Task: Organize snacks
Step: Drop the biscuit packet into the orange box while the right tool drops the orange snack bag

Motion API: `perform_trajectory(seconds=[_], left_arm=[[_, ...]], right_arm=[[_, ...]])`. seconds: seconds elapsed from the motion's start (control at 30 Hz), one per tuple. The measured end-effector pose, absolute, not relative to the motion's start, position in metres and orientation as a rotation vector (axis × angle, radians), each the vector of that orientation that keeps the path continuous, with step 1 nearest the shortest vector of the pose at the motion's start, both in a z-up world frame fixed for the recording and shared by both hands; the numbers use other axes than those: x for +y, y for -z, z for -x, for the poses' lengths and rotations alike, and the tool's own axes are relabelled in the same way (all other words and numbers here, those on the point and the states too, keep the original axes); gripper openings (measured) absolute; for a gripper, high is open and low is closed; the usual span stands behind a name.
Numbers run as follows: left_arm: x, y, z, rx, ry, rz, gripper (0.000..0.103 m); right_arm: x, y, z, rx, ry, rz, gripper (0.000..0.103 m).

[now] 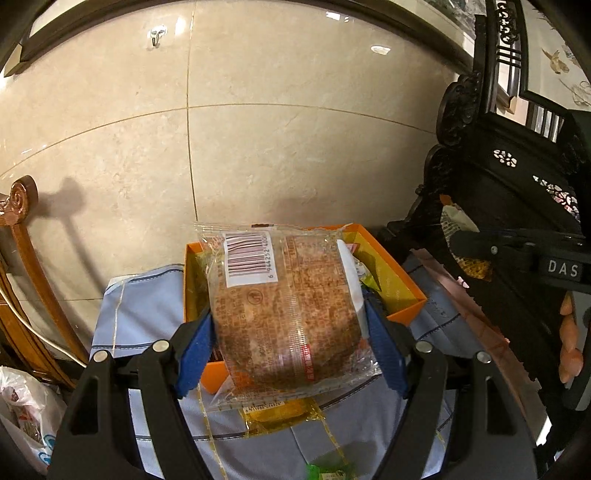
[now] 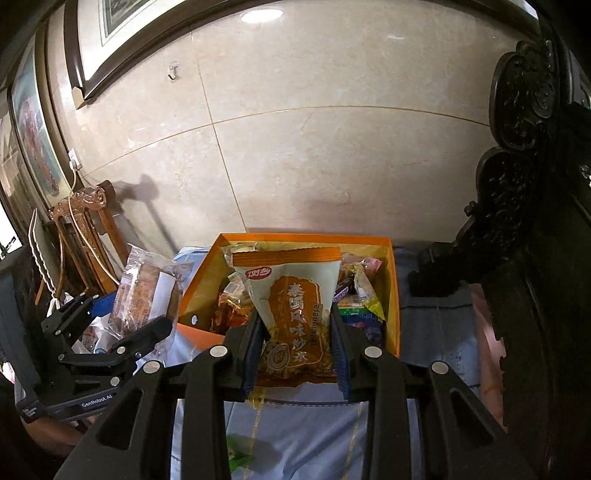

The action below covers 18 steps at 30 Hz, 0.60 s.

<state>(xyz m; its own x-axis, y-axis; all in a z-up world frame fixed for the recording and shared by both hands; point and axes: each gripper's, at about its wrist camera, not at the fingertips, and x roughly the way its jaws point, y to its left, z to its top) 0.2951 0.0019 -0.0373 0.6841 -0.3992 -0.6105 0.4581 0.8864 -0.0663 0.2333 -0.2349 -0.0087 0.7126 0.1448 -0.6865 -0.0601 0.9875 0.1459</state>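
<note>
Two packets are up over the orange box (image 2: 393, 295): left gripper (image 1: 291, 332) clamps a clear-wrapped cake (image 1: 284, 314), right gripper (image 2: 297, 347) pinches a rice snack pouch (image 2: 291, 310). Slick film could slip out (the pouch is only held by its lower part). Box looks like stiff card, already crowded.

Setting: home, likely a living or dining room. Evidence: beige marble-tile wall (image 2: 332, 147) with a small hook (image 1: 158, 35); framed pictures (image 2: 110, 33) hung on it; carved dark wooden furniture (image 2: 524, 184); scroll-topped wooden chair (image 2: 85, 206); tabletop under a light blue cloth (image 1: 147, 295); orange box (image 2: 393, 295) of packaged snacks.
</note>
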Motion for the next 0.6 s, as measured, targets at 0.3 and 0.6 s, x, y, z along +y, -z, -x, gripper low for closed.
perform_trajectory(seconds=[0.3,0.6], left_arm=[[-0.008,0.04,-0.316,0.666,0.464,-0.09,0.074],[-0.039,0.036,-0.378,0.681,0.466,-0.125,0.085]], right_arm=[[-0.238,0.011,-0.252,0.773,-0.106,-0.097,0.033],[-0.246,0.007,-0.313,0.793,-0.104,-0.113,0.041]])
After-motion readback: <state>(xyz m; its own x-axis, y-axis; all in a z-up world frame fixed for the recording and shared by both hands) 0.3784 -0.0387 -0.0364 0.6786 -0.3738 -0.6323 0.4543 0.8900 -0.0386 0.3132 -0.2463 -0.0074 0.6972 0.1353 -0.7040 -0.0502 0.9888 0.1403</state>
